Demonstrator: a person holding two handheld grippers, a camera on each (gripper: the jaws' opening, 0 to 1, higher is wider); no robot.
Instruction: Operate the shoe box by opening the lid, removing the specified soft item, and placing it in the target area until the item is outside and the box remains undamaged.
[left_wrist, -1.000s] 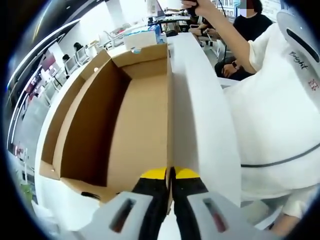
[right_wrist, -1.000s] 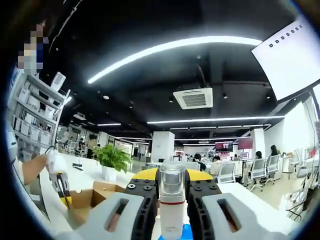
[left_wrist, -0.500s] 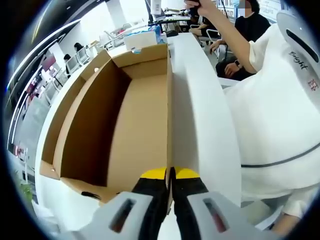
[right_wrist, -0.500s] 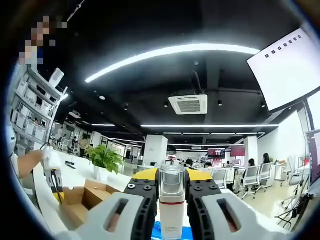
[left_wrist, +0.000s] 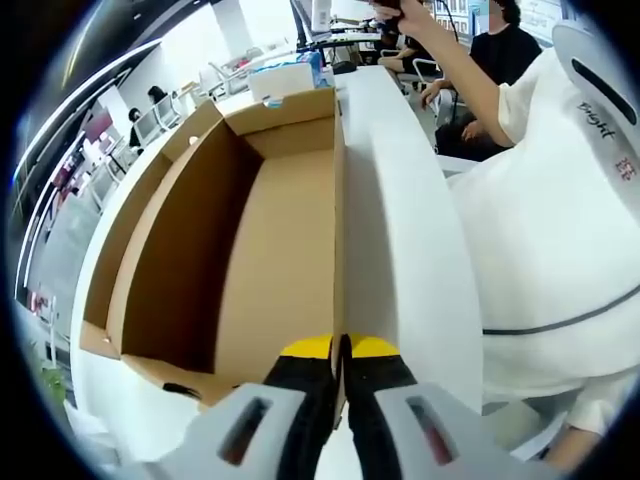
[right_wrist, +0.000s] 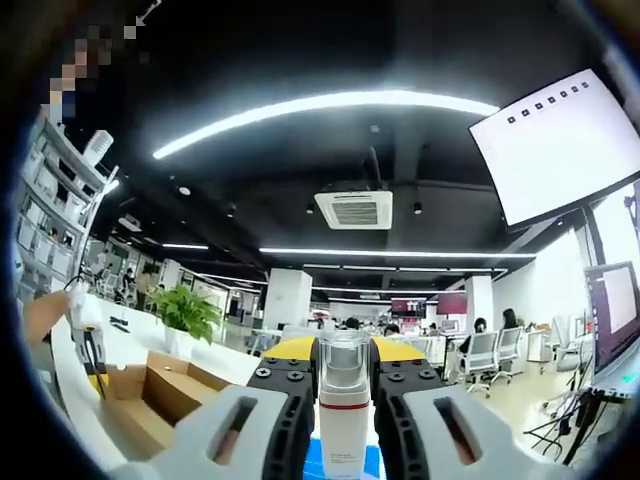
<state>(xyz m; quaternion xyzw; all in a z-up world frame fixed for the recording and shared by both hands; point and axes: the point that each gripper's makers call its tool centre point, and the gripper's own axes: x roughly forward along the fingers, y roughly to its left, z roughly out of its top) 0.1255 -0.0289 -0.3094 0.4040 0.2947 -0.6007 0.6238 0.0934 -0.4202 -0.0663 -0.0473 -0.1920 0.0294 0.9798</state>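
The left gripper (left_wrist: 340, 352) is clamped narrow on the near wall of the open cardboard shoe box (left_wrist: 250, 230), centre frame on the white table (left_wrist: 410, 210). A white bottle (right_wrist: 343, 420), perhaps a lotion, is gripped upright by the right gripper (right_wrist: 343, 372), bottom centre.

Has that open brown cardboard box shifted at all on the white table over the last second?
No. The brown cardboard box keeps its place against the white table, its wall pinched by the left gripper.
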